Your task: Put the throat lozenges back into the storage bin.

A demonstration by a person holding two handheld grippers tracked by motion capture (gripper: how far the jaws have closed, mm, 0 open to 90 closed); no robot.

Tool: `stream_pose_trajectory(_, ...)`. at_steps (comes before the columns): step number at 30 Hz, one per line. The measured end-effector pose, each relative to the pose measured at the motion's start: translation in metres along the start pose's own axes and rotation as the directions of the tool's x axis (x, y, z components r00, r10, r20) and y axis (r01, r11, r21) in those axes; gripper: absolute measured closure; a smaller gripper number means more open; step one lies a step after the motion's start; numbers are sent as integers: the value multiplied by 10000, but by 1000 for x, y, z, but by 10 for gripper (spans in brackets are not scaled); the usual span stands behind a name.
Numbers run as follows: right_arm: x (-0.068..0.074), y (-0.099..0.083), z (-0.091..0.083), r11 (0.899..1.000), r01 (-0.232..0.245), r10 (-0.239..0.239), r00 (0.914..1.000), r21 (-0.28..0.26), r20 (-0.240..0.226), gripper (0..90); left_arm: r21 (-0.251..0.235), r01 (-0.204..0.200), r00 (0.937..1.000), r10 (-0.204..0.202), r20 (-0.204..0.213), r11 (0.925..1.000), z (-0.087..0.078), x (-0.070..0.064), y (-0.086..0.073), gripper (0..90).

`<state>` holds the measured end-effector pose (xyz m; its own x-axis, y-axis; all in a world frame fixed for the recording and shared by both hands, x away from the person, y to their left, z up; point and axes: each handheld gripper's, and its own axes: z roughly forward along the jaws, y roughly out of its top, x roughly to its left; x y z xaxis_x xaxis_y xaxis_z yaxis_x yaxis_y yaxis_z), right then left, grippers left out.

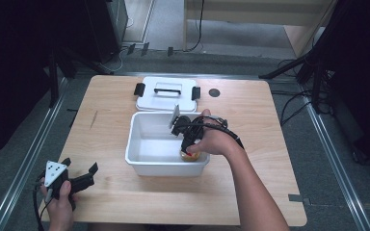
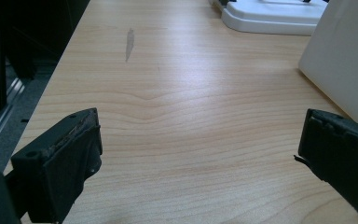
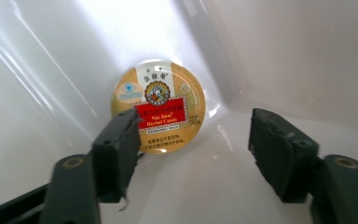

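**Right gripper reaches into the white tub, over a round tin**

A white plastic tub (image 1: 139, 144) stands open near the middle of a wooden table (image 1: 111, 192). Its white lid (image 1: 166, 98), with a black handle and a black clip at each end, lies flat on the table touching the tub's far edge, at twelve o'clock from it. A small dark round spot (image 1: 214, 92) sits on the tabletop at about three o'clock from the lid.

The person's right hand (image 1: 217, 139) holds the right gripper (image 3: 193, 154) down inside the tub, toward its five o'clock corner. In the right gripper view the jaws stand wide apart with nothing between them. Just beyond them a round gold tin (image 3: 158, 106) with a red label lies in a corner of the tub, partly covered by the left-hand jaw in that view; whether that jaw touches the tin I cannot tell. In the high view the tin shows as a yellow patch below the hand, near the tub's near wall.

The left gripper (image 1: 79, 178) is held by the left hand (image 1: 60, 207) at the table's seven o'clock corner, well apart from the tub, the grey three-cornered plate on top. Its jaws are spread wide over bare wood, holding nothing. In the left gripper view the tub's outer wall rises at two o'clock and a grey streak (image 2: 129, 43) marks the wood at eleven o'clock.
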<state>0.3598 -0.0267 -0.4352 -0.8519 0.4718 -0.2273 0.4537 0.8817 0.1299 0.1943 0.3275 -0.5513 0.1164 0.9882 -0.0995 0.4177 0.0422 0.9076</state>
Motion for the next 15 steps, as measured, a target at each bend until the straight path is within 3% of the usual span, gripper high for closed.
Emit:
stream_pose_trajectory(6,-6,-2,-24,9942,-767,729,9960,-751,-522,485,0,-24,10000,24,-24,10000,0,0,0,0)
stream_pose_trajectory(15,-17,-16,-55,9822,-1262,1148,9895,-1392,-875,565,0,-30,10000,30,-48,10000,0,0,0,0)
